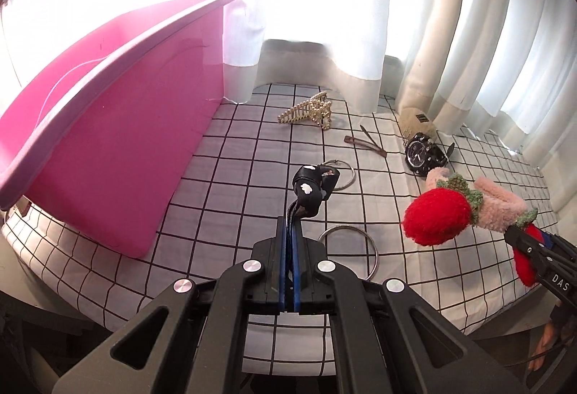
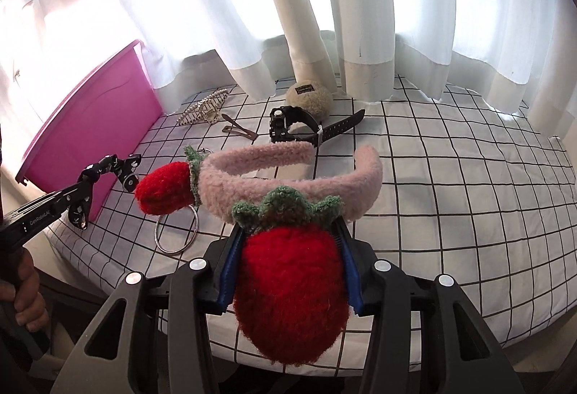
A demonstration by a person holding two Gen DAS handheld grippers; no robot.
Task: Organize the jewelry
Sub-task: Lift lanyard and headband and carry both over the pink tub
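Note:
My left gripper (image 1: 291, 224) is shut on a black strap with white flower marks (image 1: 310, 190), held above the checked cloth beside the pink box (image 1: 108, 149); it also shows in the right wrist view (image 2: 108, 170). My right gripper (image 2: 288, 231) is shut on a fuzzy pink headband with red strawberries (image 2: 288, 177), lifted off the cloth; the headband shows at the right of the left wrist view (image 1: 465, 206). On the cloth lie two silver bangles (image 1: 351, 249), a pearl hair claw (image 1: 310, 111), a brown hair clip (image 1: 366, 143) and a black watch (image 1: 423, 152).
The pink box (image 2: 90, 127) stands open at the left on the checked cloth (image 2: 450, 177). A beige fuzzy ball (image 2: 310, 98) sits by the white curtains (image 2: 324, 15) at the back. The bed edge runs along the front.

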